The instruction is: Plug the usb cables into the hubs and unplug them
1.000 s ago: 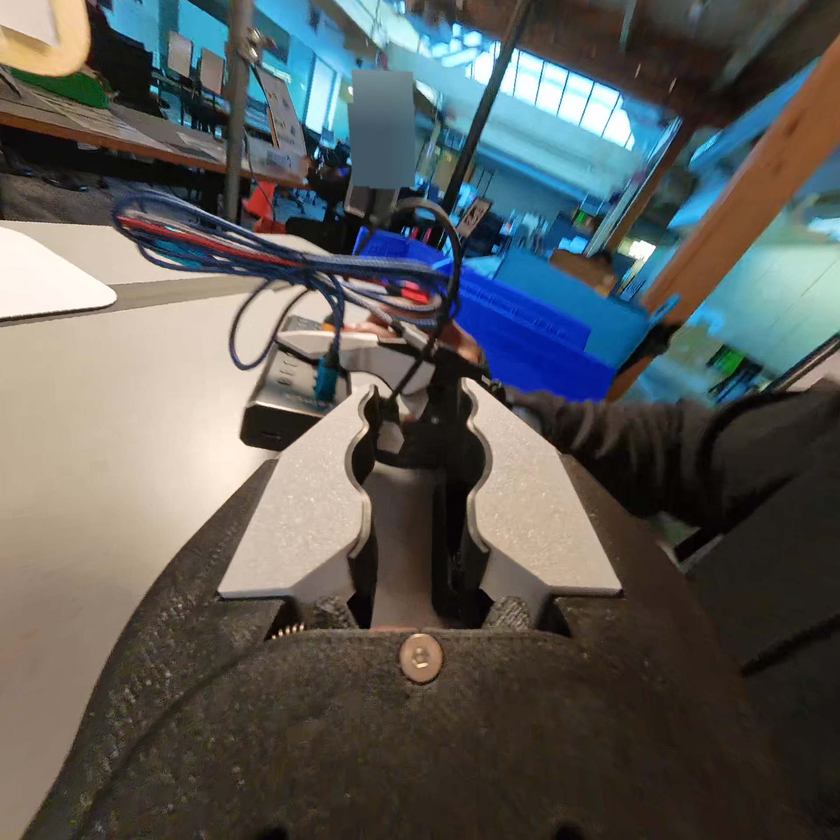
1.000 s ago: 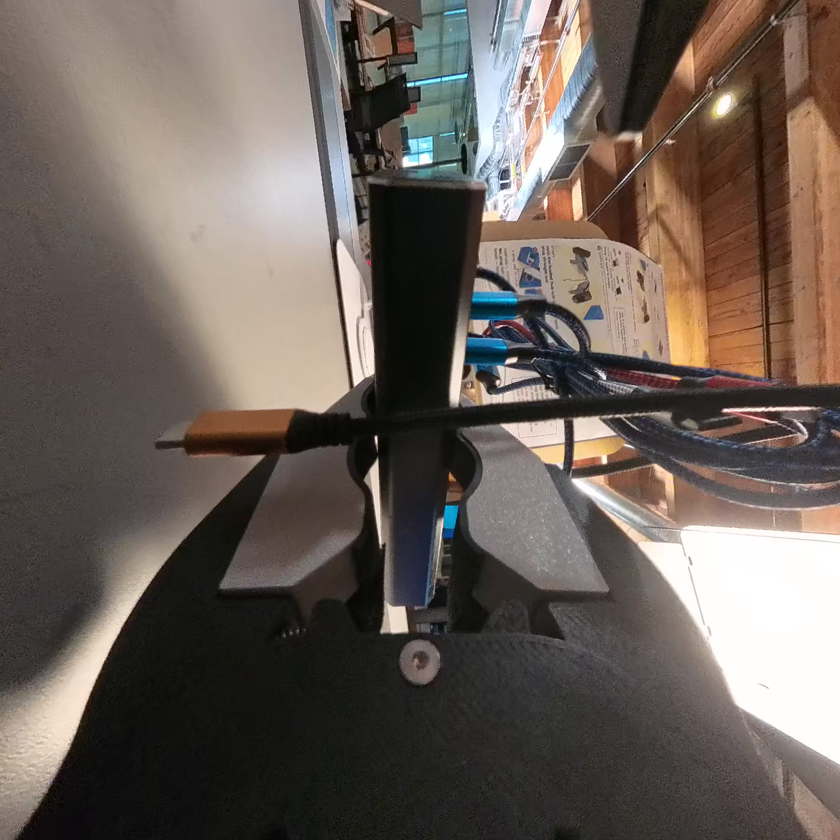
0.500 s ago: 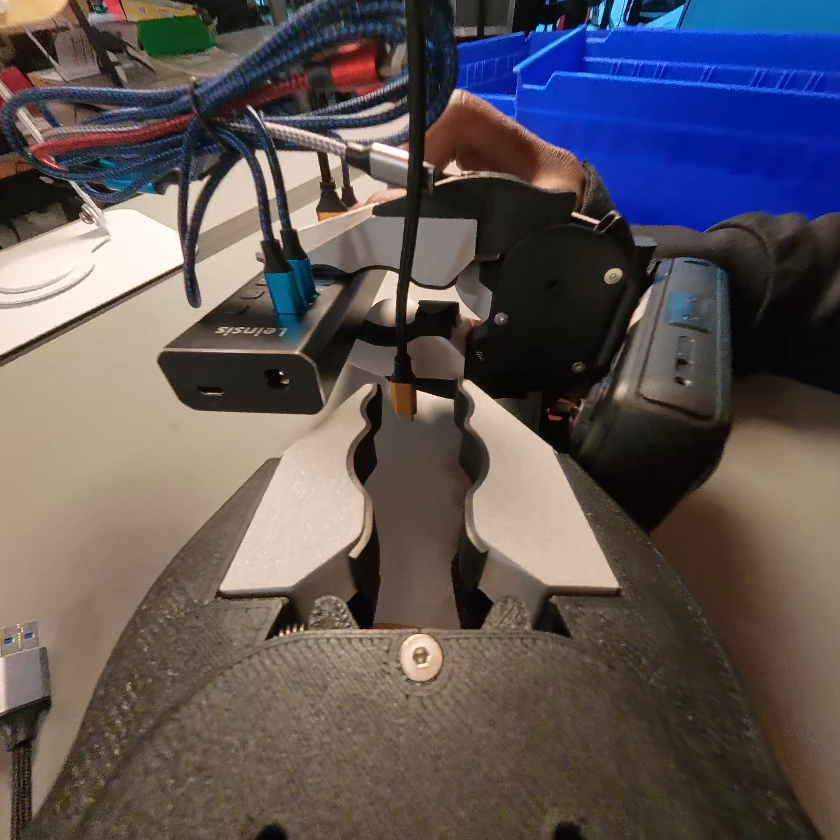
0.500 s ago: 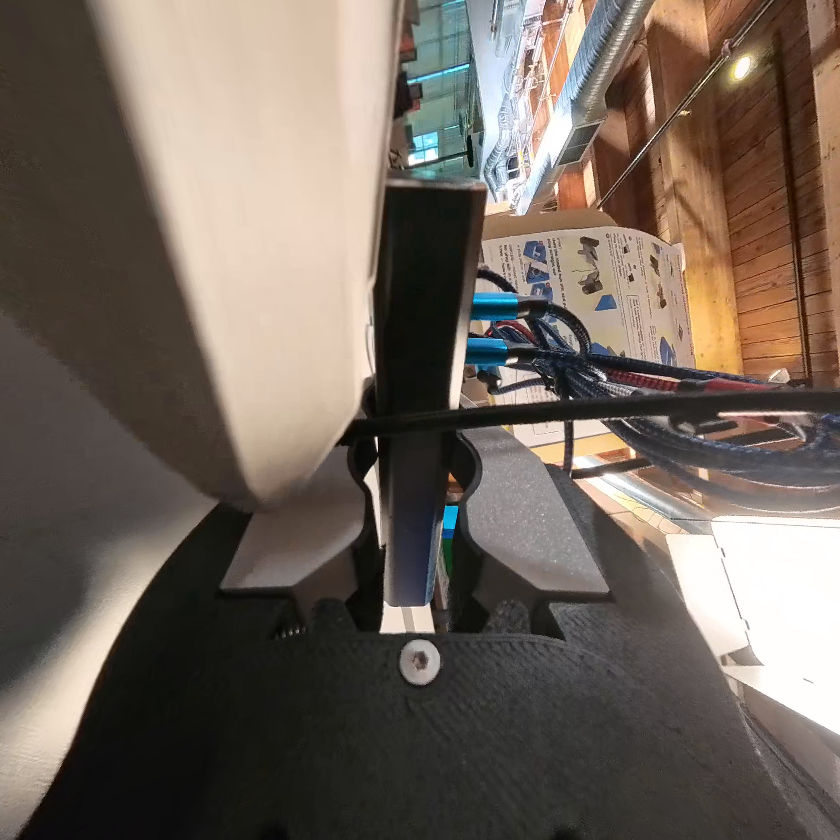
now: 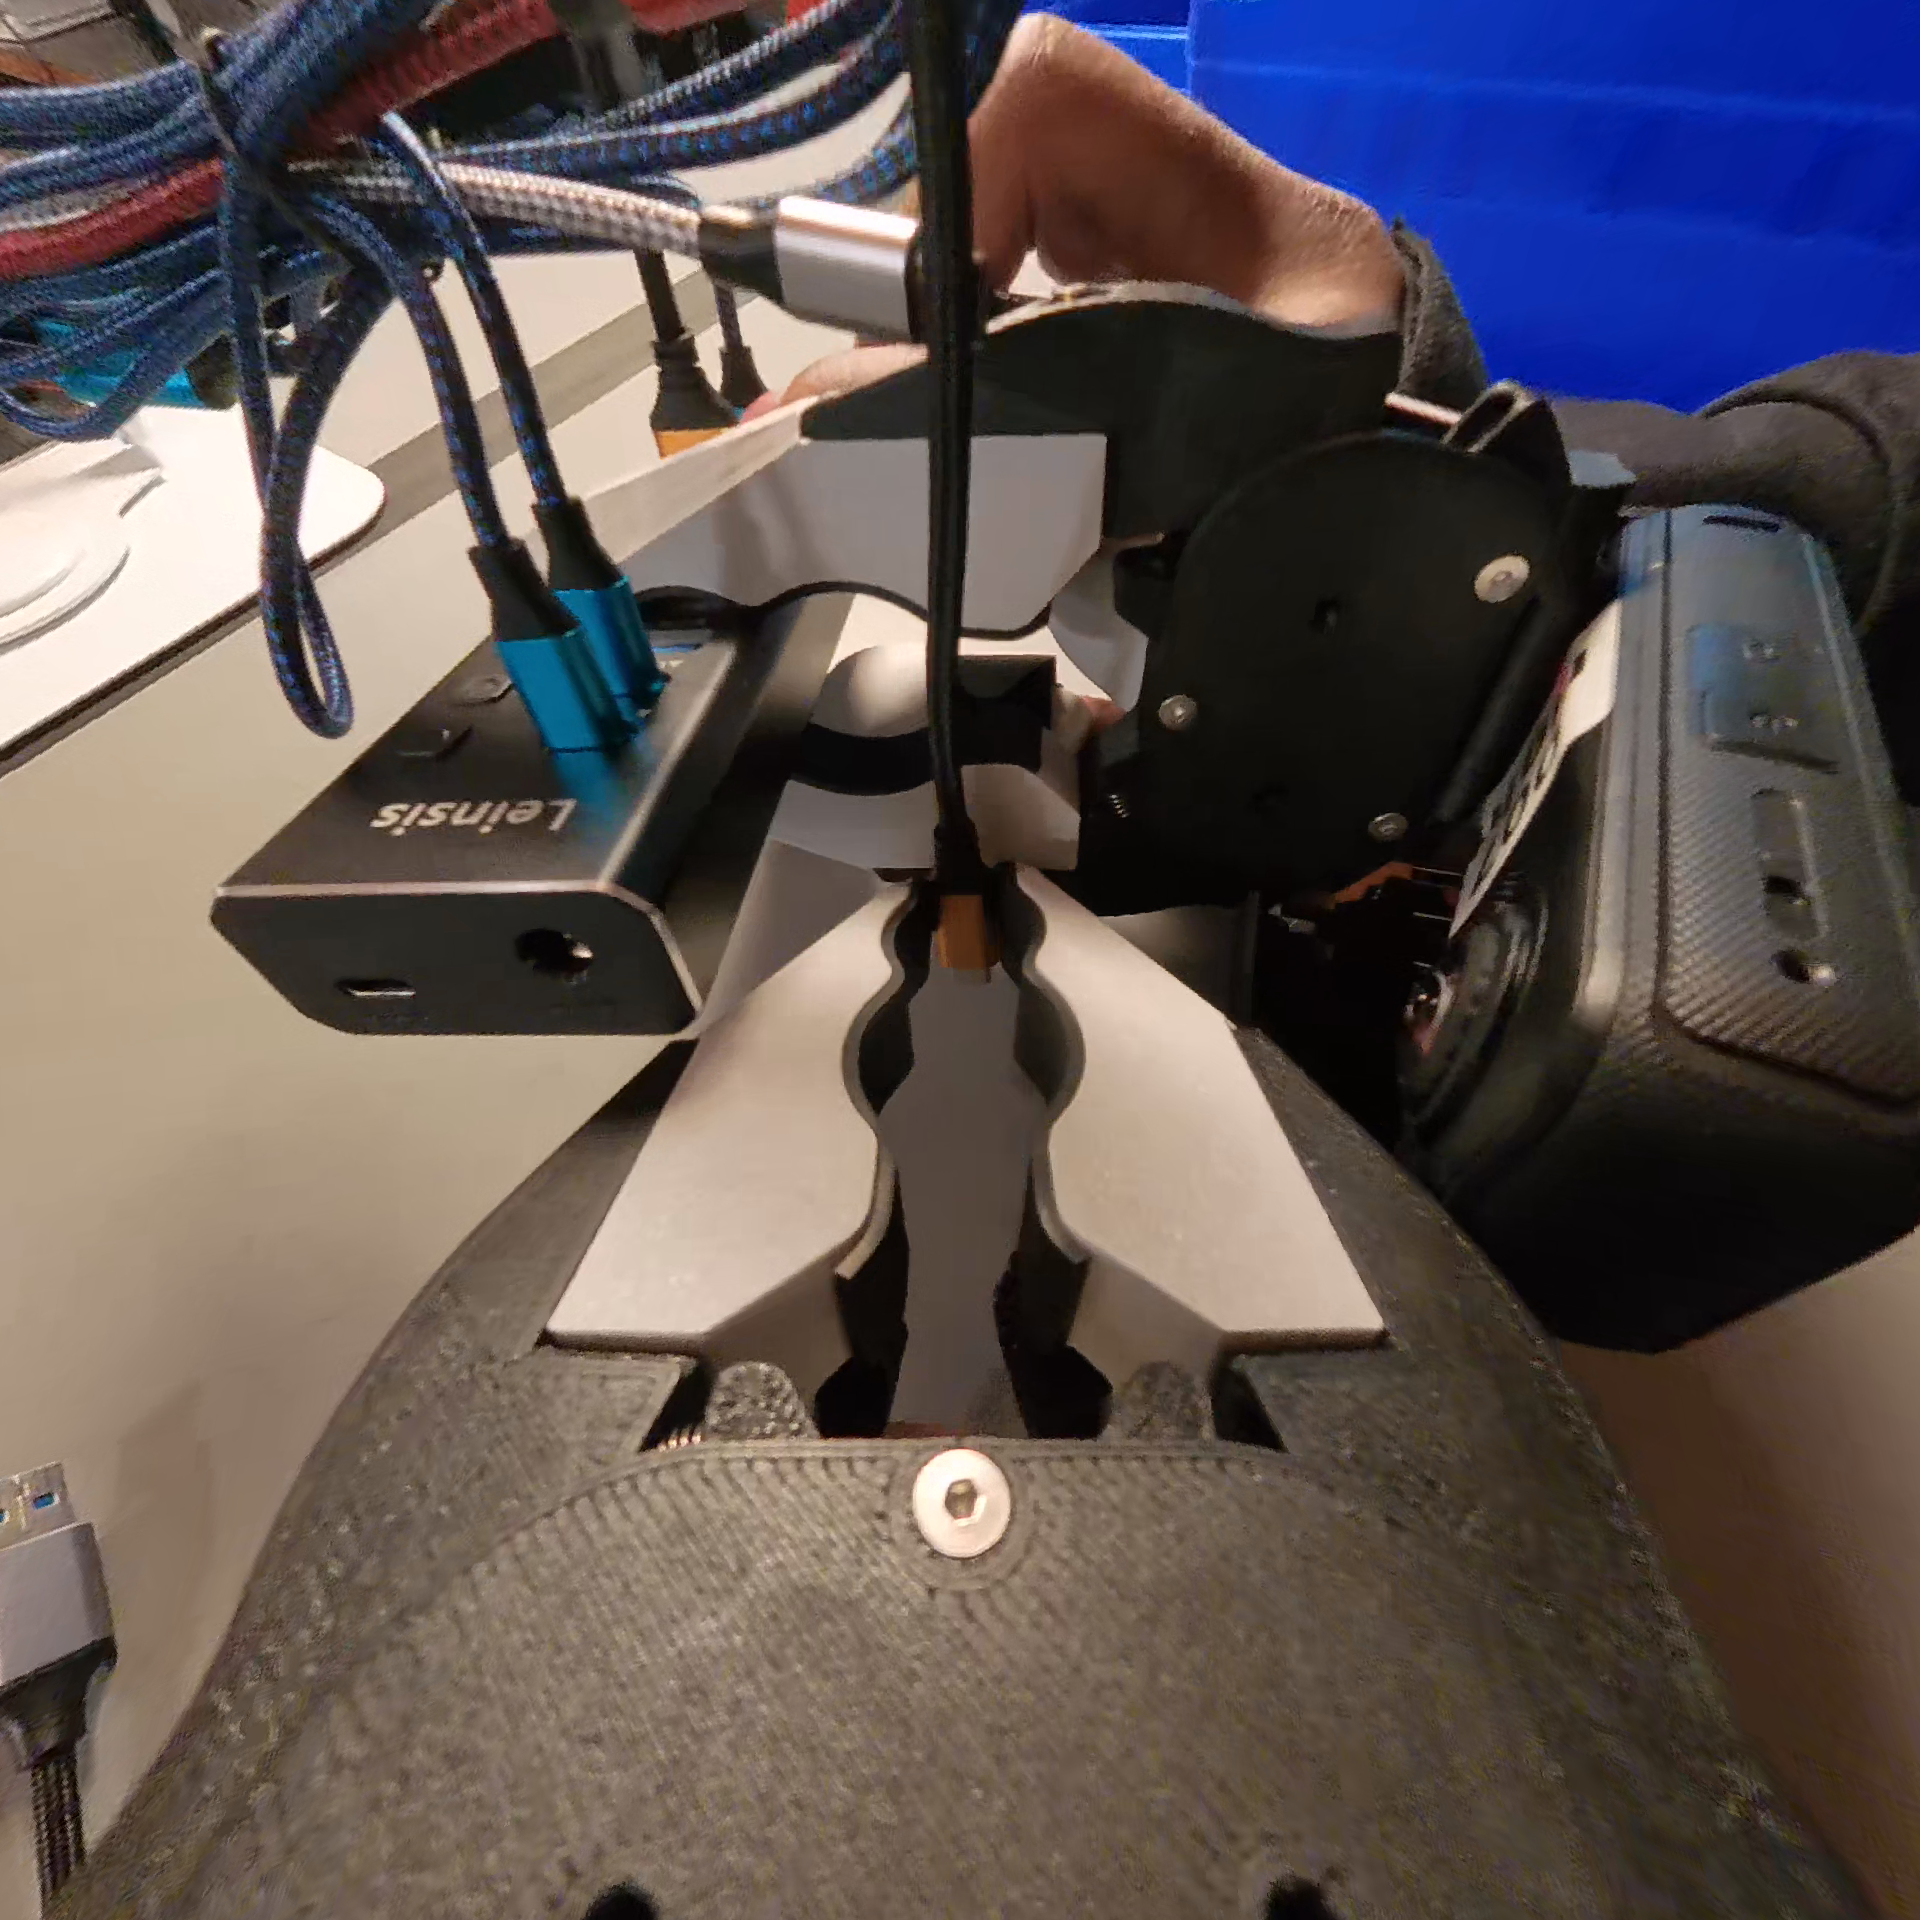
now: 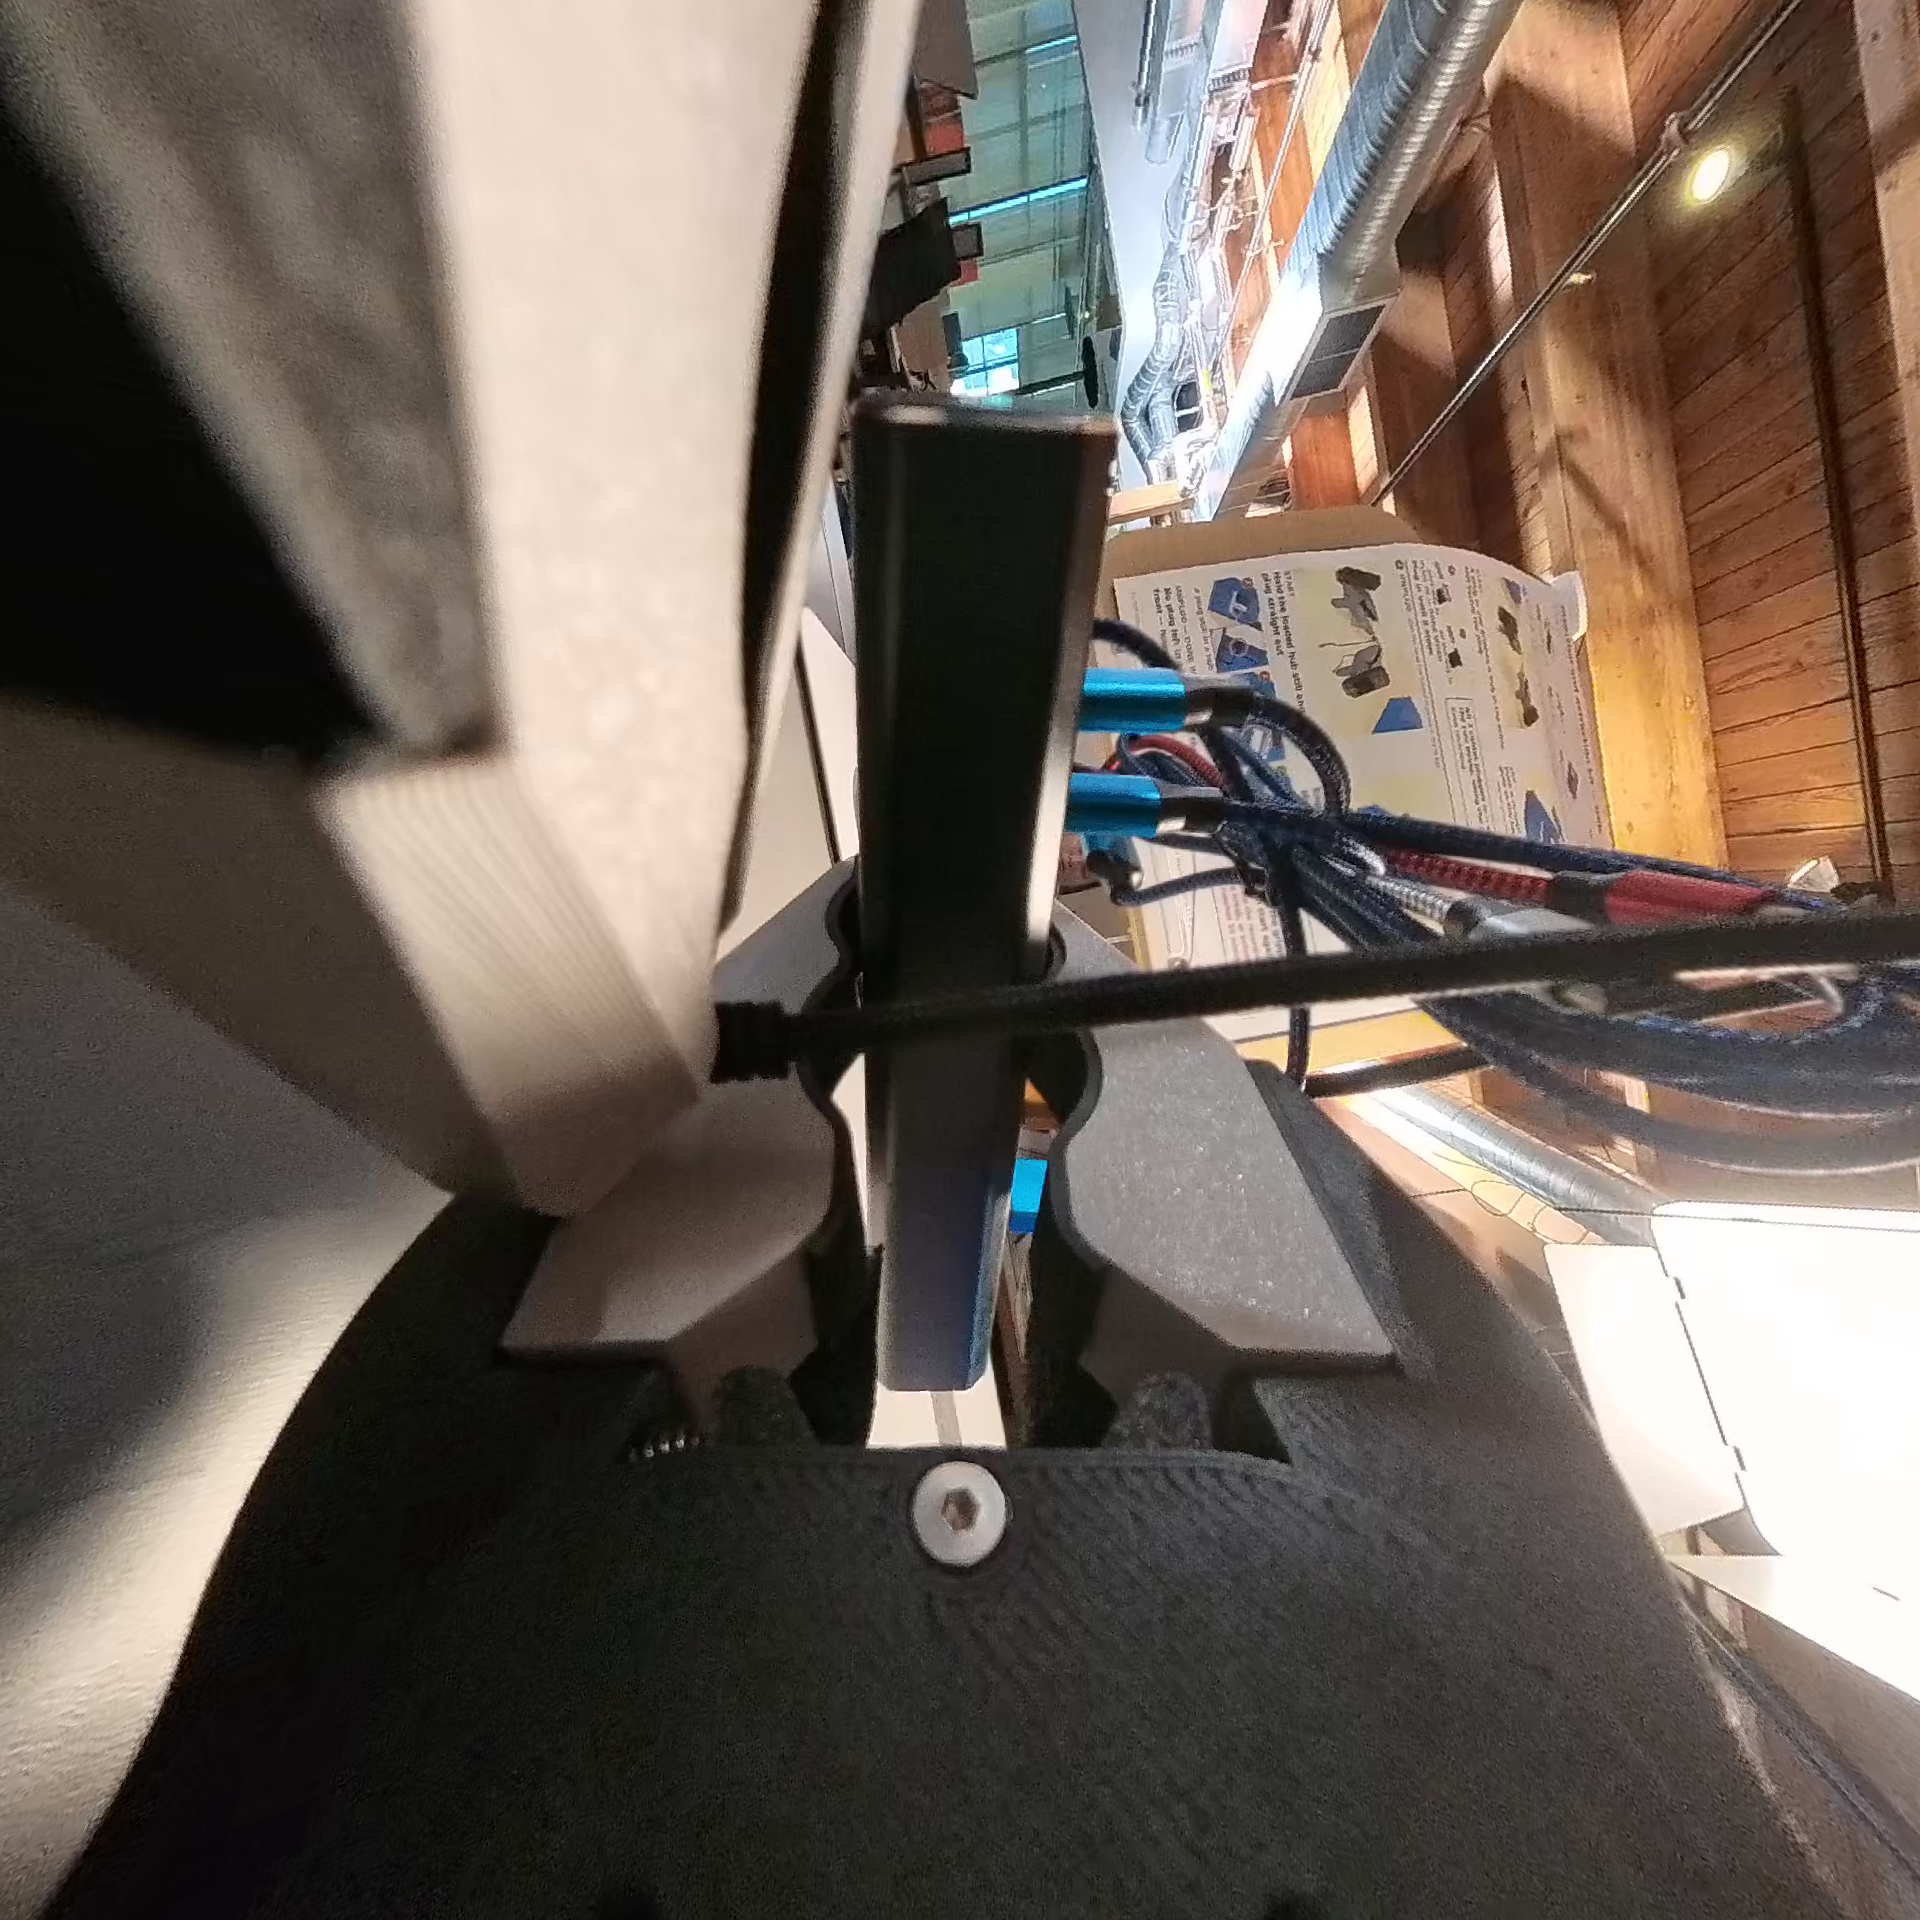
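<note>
My right gripper [image 6: 956,966] is shut on a black USB hub [image 6: 966,727], held on edge above the table. The hub also shows in the left wrist view [image 5: 468,862], with two blue plugs [image 5: 577,675] seated in its top. A black braided cable [image 5: 940,416] hangs down from the bundle and ends in an orange plug [image 5: 961,935]. My left gripper [image 5: 961,925] is closed on that plug at its tips, right beside the hub. In the right wrist view the left gripper's pale finger [image 6: 520,727] hides the plug.
A bundle of blue and red braided cables [image 5: 156,187] hangs over the hub, with a loose silver plug [image 5: 842,260]. A grey USB plug [image 5: 42,1558] lies on the table at the lower left. Blue bins [image 5: 1558,156] stand behind. A white pad [image 5: 156,520] lies at the left.
My left gripper has come down and in towards the hub, and its fingers have closed around the hanging orange plug. My right gripper keeps holding the hub.
</note>
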